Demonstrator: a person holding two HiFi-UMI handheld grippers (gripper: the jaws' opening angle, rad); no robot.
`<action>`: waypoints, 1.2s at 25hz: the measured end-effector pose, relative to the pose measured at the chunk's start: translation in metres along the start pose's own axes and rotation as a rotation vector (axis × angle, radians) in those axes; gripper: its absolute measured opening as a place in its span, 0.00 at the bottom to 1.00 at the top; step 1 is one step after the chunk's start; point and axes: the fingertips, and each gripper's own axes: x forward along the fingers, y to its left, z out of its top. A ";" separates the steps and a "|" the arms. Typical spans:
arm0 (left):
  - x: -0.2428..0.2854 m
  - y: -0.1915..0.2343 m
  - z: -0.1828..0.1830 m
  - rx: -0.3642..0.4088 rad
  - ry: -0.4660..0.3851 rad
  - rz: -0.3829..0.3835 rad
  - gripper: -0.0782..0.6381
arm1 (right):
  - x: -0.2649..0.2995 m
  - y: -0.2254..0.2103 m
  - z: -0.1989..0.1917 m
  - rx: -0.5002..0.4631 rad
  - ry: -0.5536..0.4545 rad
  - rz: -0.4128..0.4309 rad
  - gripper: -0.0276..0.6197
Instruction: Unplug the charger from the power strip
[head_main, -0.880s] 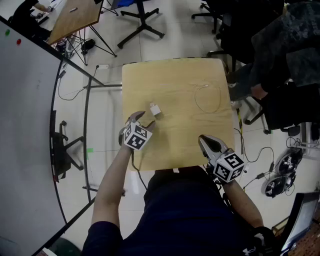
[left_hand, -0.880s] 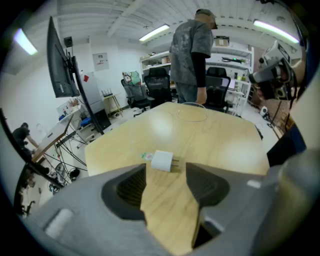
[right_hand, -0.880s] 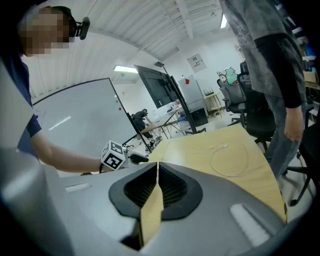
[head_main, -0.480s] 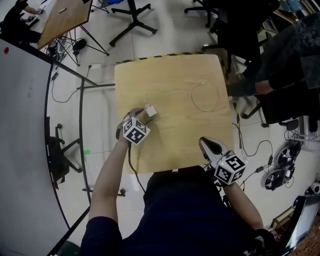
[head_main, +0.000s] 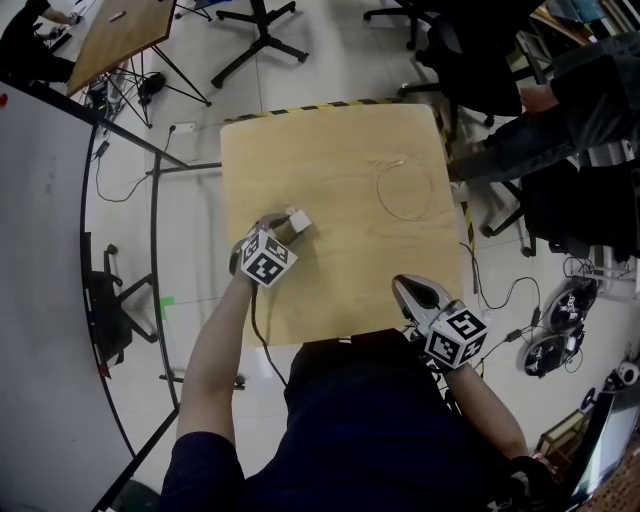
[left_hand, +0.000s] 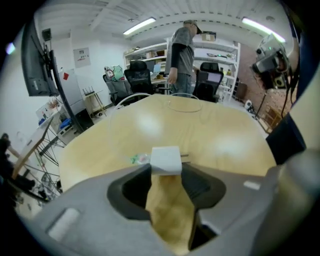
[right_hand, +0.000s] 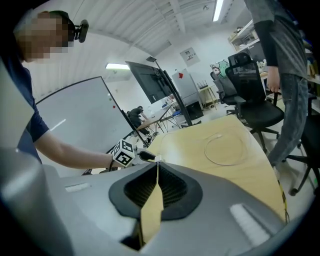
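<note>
Two jaws of the left gripper clamp a small white charger at their tips. It is a blocky cube with softly rounded edges (metal prongs poke out toward three o'clock). It sits near the nine o'clock edge of the wooden table in the head view. The right gripper is clenched on nothing over the table's five o'clock corner. A thin white cable loops at two o'clock from the charger, well apart.
</note>
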 end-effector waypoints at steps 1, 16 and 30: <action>-0.004 -0.007 0.003 -0.038 -0.018 -0.026 0.37 | -0.001 -0.001 -0.001 0.000 0.001 0.002 0.07; -0.180 -0.141 0.141 -0.498 -0.364 -0.629 0.37 | -0.010 0.066 0.074 -0.761 -0.042 0.361 0.12; -0.246 -0.199 0.176 -0.515 -0.323 -0.994 0.37 | -0.042 0.166 0.039 -1.442 -0.002 0.685 0.28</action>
